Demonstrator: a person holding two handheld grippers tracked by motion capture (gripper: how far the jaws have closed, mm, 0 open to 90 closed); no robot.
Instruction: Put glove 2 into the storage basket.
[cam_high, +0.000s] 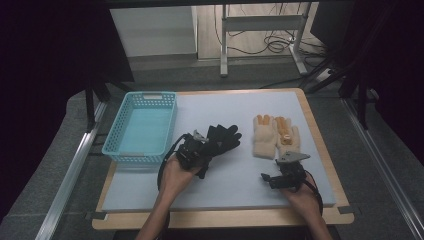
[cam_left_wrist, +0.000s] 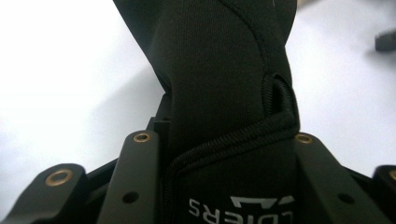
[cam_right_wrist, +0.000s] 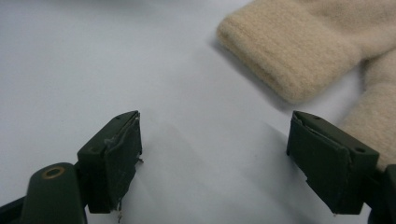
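Black gloves (cam_high: 221, 138) lie mid-mat, and my left gripper (cam_high: 196, 150) is shut on their cuff end. In the left gripper view the black glove (cam_left_wrist: 219, 88) with a corded hem and white lettering sits clamped between the jaws. A pair of cream gloves (cam_high: 272, 136) with orange fingertips lies to the right. My right gripper (cam_high: 272, 176) hovers near the mat just in front of them, open. In the right gripper view a cream glove cuff (cam_right_wrist: 299, 51) lies beyond the spread jaws, nothing between them.
A turquoise plastic basket (cam_high: 142, 128), with nothing in it, stands at the mat's left side. The pale blue mat (cam_high: 235, 190) covers a wooden table. Metal rails run along both sides of the table, and a desk frame with cables stands behind.
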